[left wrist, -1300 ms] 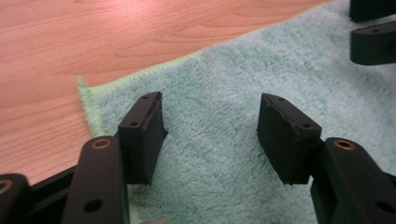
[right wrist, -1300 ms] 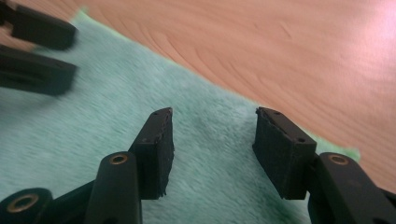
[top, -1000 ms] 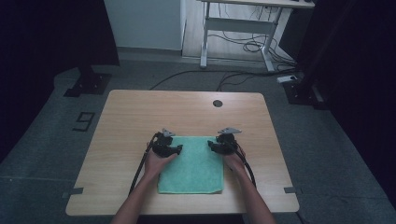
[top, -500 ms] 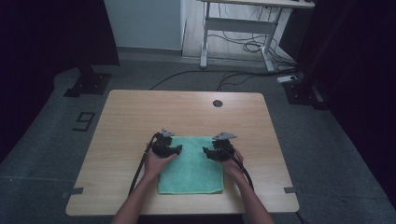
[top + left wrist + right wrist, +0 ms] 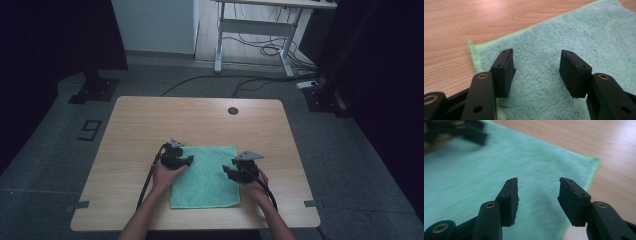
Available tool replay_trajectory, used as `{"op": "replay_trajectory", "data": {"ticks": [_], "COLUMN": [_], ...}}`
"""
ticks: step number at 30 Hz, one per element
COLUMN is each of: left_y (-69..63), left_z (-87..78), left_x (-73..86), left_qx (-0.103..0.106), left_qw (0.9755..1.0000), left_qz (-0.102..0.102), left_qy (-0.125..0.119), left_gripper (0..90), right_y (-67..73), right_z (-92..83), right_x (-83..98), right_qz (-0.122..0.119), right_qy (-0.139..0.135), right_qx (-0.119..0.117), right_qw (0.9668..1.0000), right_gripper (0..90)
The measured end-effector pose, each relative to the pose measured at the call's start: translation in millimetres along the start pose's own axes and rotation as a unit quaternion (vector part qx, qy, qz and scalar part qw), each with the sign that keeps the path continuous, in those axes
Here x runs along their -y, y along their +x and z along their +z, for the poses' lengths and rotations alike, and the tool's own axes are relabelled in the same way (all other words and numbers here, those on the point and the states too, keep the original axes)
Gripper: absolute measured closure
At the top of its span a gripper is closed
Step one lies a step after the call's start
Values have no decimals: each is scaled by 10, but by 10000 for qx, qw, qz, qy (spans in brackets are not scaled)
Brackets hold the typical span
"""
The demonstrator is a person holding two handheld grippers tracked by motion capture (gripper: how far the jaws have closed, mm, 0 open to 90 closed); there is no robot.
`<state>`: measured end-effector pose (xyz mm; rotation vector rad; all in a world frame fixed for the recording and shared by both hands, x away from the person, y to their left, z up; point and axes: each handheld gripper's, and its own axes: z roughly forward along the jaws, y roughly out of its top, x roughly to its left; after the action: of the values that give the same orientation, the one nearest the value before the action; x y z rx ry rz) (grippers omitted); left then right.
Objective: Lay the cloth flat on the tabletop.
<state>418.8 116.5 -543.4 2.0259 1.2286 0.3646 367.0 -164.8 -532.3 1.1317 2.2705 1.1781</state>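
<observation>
High view has your left hand-held gripper (image 5: 181, 161) low over the far left corner of the green towel (image 5: 205, 175), forearm angled in from the bottom edge; its jaws stand apart, nothing between them, and have just been closing. That towel lies flat on the bench (image 5: 200, 117). Your right hand-held gripper (image 5: 231, 172) hovers at its right edge, jaws parted and just closing.

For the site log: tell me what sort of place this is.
Probably a lab or recording room: a bare wooden table with a green towel, a desk frame with loose cables, and dark curtains.
</observation>
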Motion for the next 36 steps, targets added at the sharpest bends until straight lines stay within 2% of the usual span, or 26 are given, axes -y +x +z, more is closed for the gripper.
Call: {"op": "replay_trajectory", "data": {"ticks": [4,6,9,10,14,18,26,30,36], "left_y": [4,11,20,22,31,27,34,47,56], "left_z": [-12,-15,-17,-18,-18,-18,-20,-23,-21], "left_x": [3,8,8,8,9,10,19,35,20], "left_qx": [6,15,35,40,61,47,65,100,122], "left_qw": [10000,10000,10000,10000,10000,10000,9999,9998,9998], "left_qz": [-14,-16,-46,-44,-61,-54,-72,-116,-147], "left_qy": [33,14,10,10,-2,-4,-32,-91,-64], "left_gripper": [455,461,466,470,477,477,478,486,485], "right_y": [242,312,382,407,402,412,419,380,362], "right_z": [-109,-147,-211,-245,-415,-539,-627,-683,-676], "right_x": [119,193,354,435,597,693,754,799,794], "right_qz": [-295,-339,-381,-432,-296,-383,-430,-363,-349], "right_qy": [161,262,395,350,201,194,213,181,173], "right_qx": [-288,-373,-394,-371,-362,-268,-256,-314,-288], "right_qw": [9990,9984,9977,9978,9987,9987,9985,9987,9988], "right_gripper": [506,514,517,518,535,537,538,564,576]}}
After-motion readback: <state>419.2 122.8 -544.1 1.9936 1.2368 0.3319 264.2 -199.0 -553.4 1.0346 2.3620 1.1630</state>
